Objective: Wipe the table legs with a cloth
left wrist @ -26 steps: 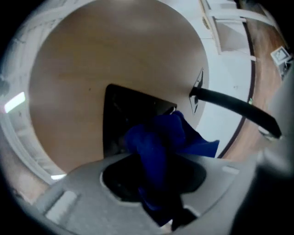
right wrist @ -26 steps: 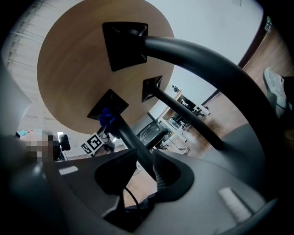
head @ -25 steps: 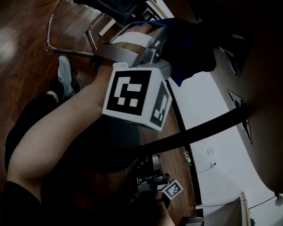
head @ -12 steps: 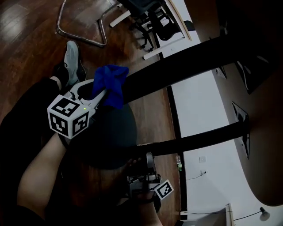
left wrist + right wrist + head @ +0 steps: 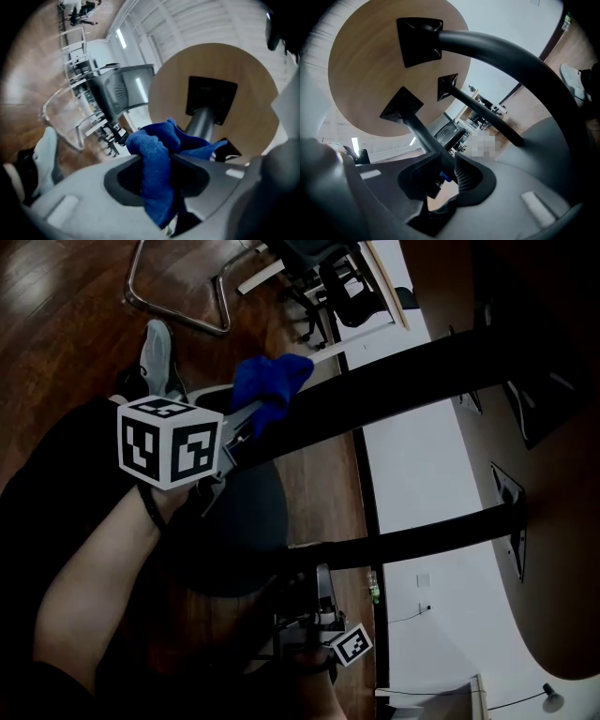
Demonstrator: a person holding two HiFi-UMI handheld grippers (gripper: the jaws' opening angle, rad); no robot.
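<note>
left gripper clamped on blue cloth | cloth bunched right at the upper black desk leg, over the wood floor | right gripper jaws have just been closing, pinched on the lower desk leg running between them

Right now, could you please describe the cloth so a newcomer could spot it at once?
Under the round wooden table, find the left gripper near a dark table leg. Pinched between its fingers is the cloth: crumpled and bright blue, unlike the black legs and grey gripper around it.
</note>
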